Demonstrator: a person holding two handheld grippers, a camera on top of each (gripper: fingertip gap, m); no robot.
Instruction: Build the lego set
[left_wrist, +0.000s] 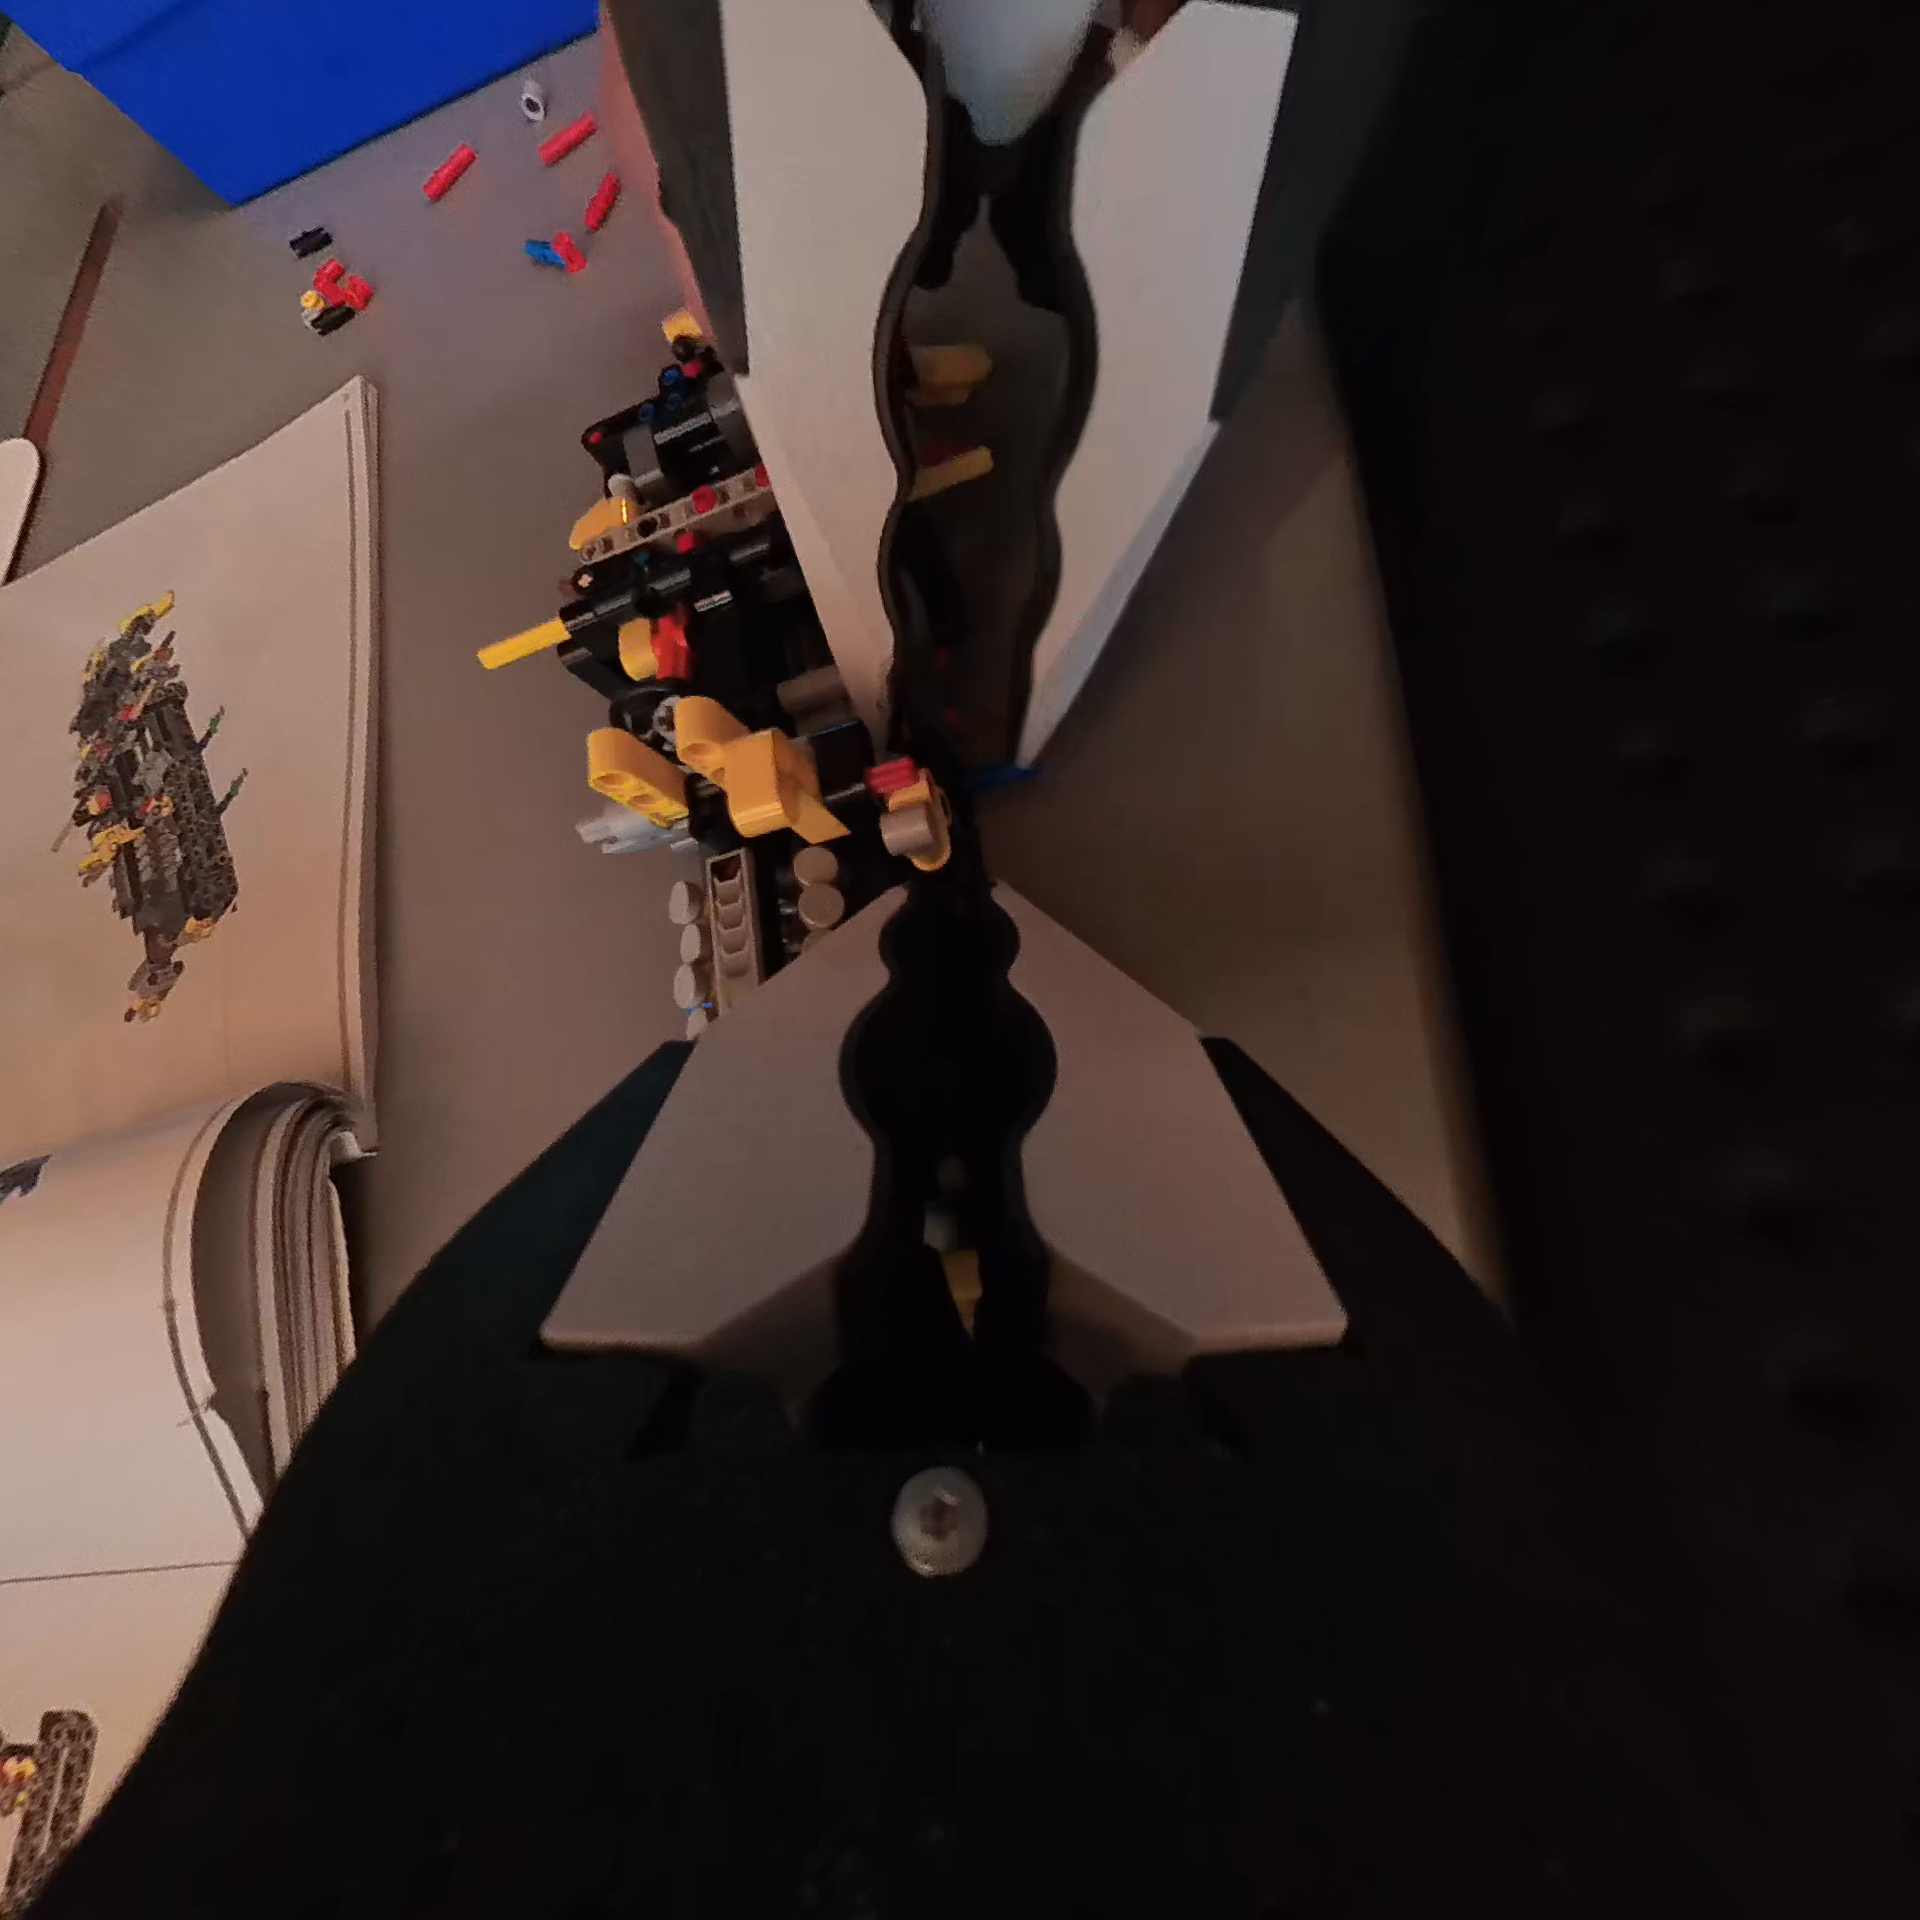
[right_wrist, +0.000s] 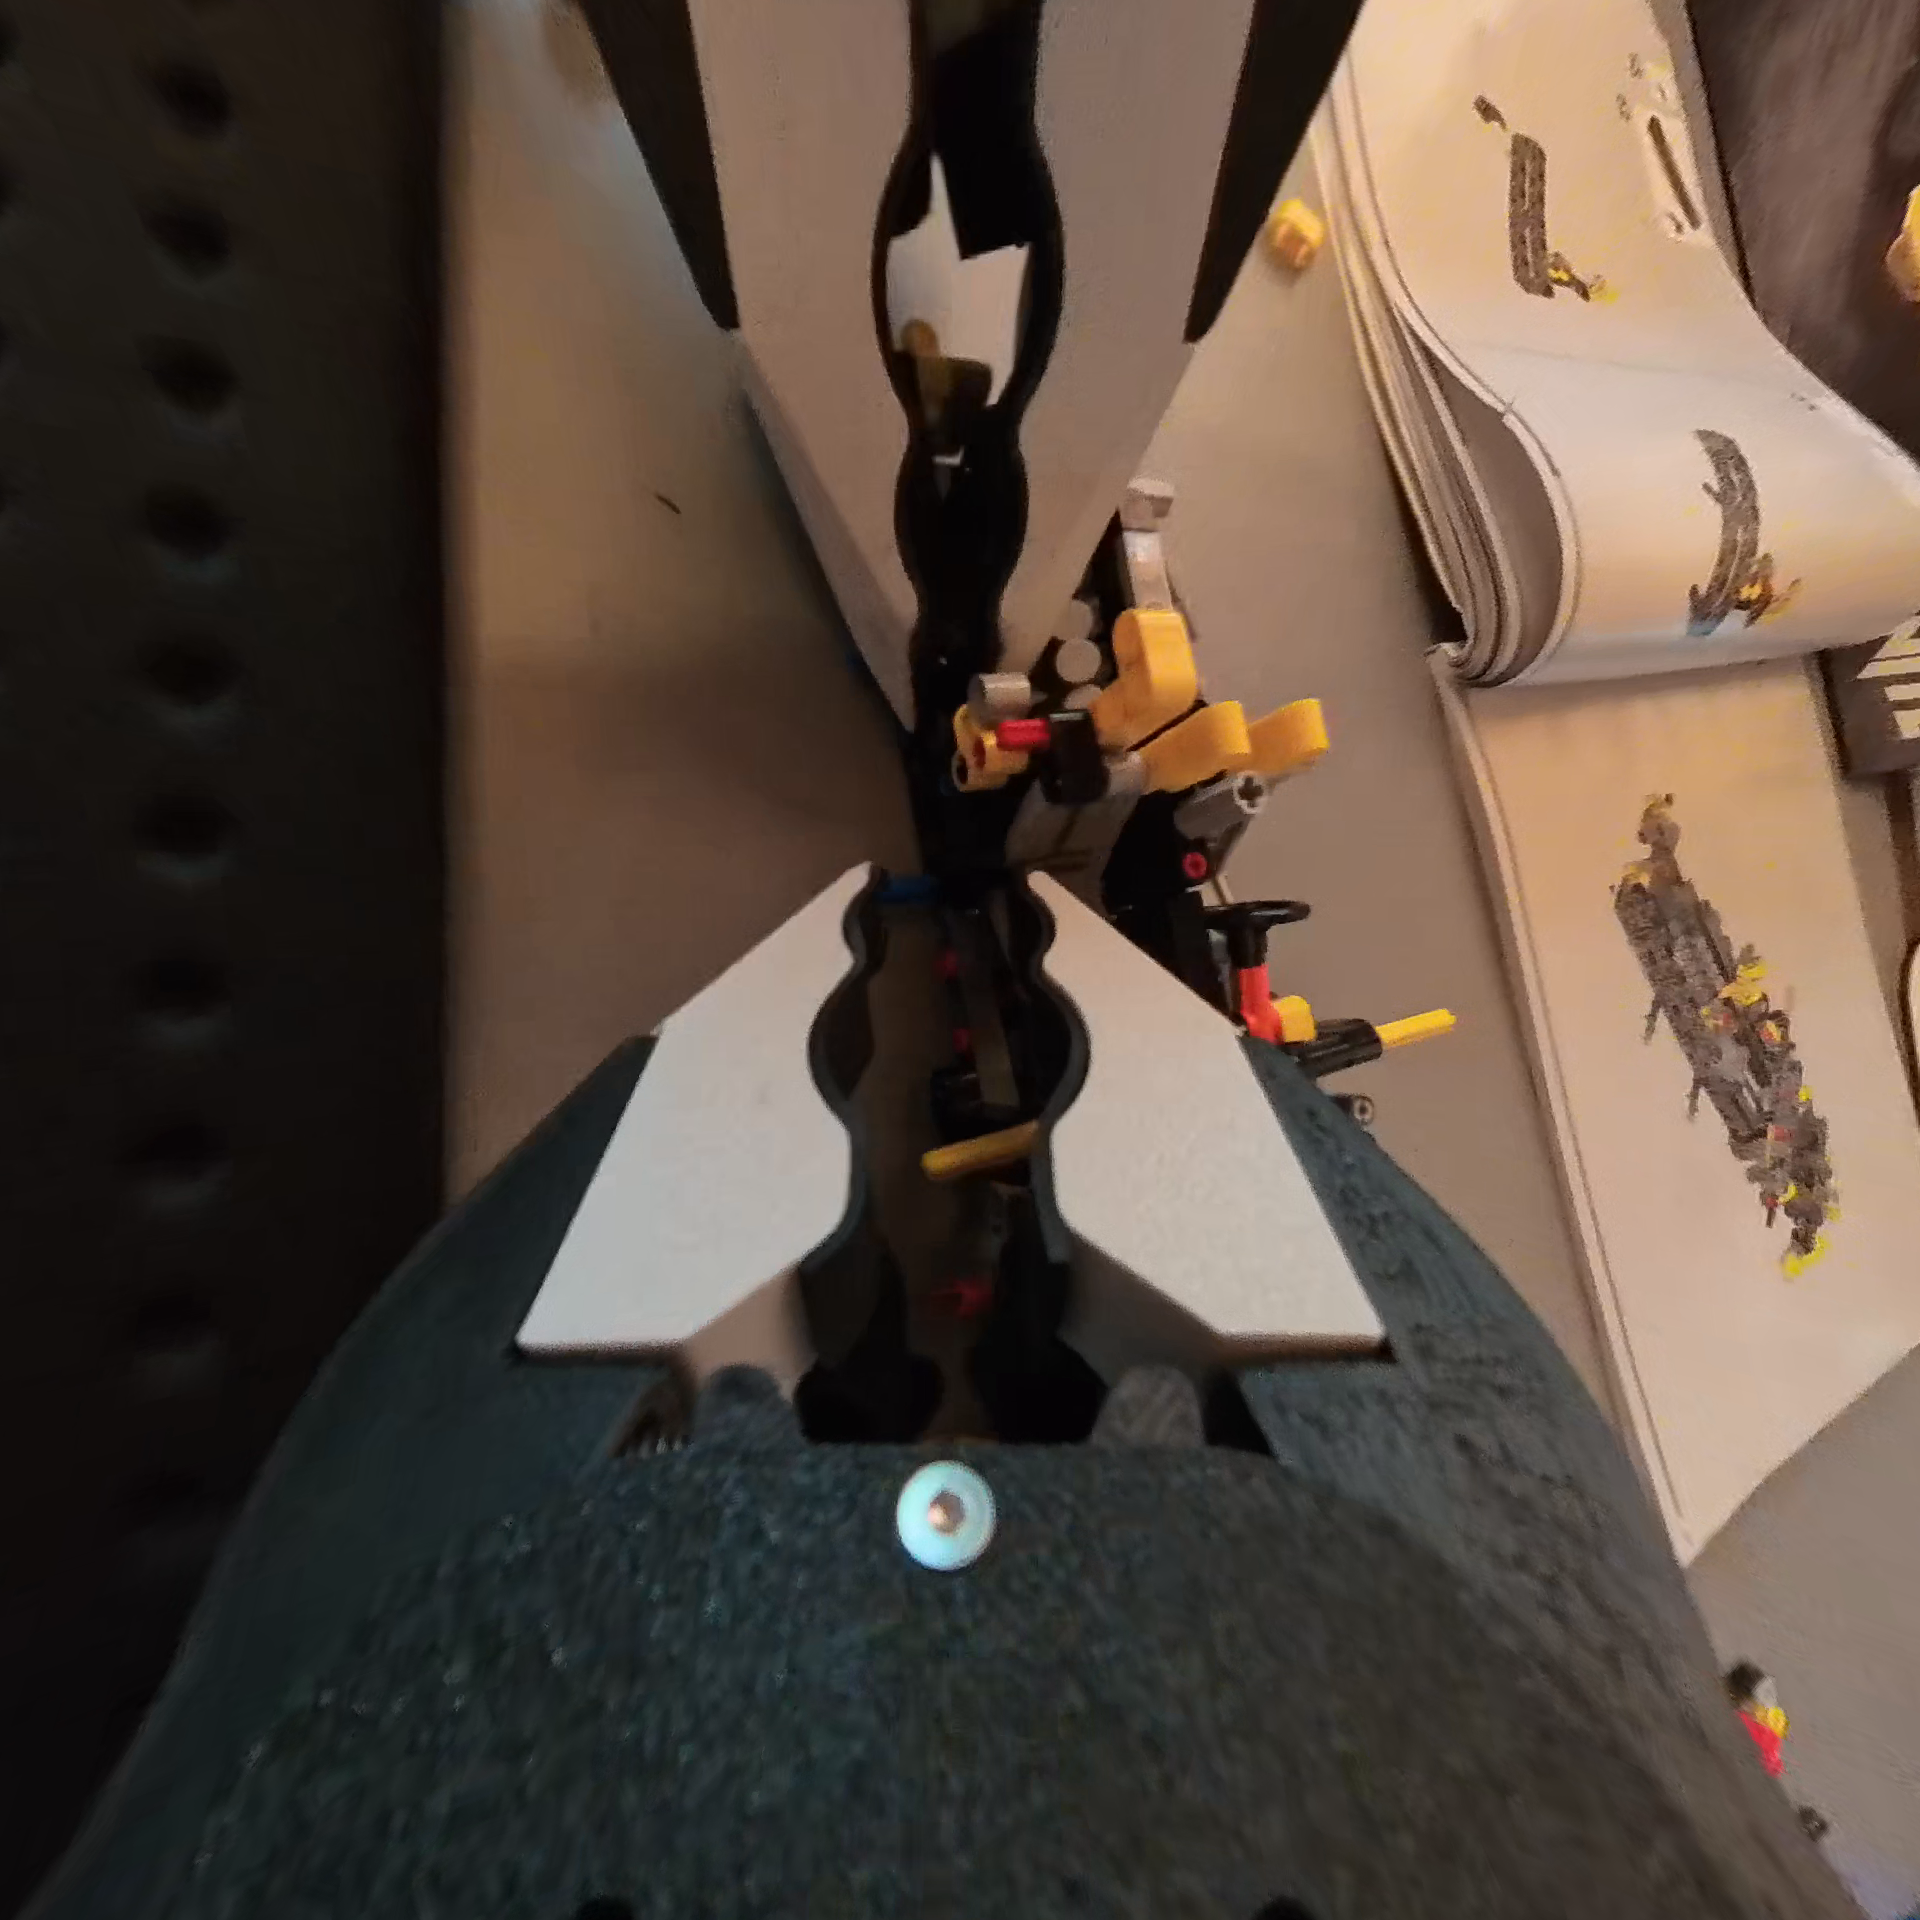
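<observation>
The grey worktop carries everything in both views. In the left wrist view, 1 open instruction booklet lies at the left edge of the frame, its pages curling at the lower left, and 1 blue box fills the upper left corner. The same booklet runs down the right side of the right wrist view.

The lego model, 1 black, yellow and grey assembly with red pins, sits just left of frame centre in the left wrist view and just right of centre in the right wrist view.

The left claw is nearly closed, its 2 fingers pinching the model's end at frame centre, where 1 small red piece and 1 tan pin show. The right claw is likewise closed down to a narrow gap on the same model from the opposite side; 1 yellow axle shows between its fingers lower down.

About 7 loose lego pieces lie scattered in the upper left of the left wrist view: 4 red pins, 1 blue-and-red pair, 1 black piece, 1 white piece and 1 small red cluster. 1 yellow piece lies beside the booklet, upper right of the right wrist view.
</observation>
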